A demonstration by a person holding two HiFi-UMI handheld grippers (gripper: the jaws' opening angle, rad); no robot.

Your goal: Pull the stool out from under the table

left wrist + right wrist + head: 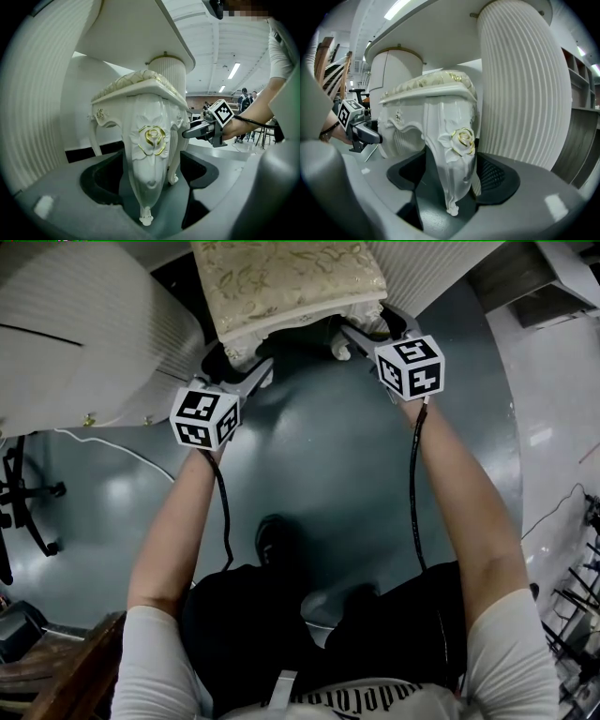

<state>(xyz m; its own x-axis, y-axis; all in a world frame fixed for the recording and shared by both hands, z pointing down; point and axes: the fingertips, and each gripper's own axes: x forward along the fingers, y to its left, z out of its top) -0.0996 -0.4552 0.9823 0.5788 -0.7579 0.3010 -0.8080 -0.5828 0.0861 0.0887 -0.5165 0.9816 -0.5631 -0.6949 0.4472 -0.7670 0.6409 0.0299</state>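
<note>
Under the white surface (84, 334), the stool (281, 282) stands tucked. Left gripper (239, 362) and right gripper (373, 329) gape wide, each with a front leg between its jaws, ungripped. Next comes clamping, then pulling back.

- Head view dim; pale glare patches on the floor (122, 495)
- Gripper views brighter, lit by ceiling strips (233, 70)
- Fisheye bending, black corners in both
- Near jaws soft, out of focus
</note>
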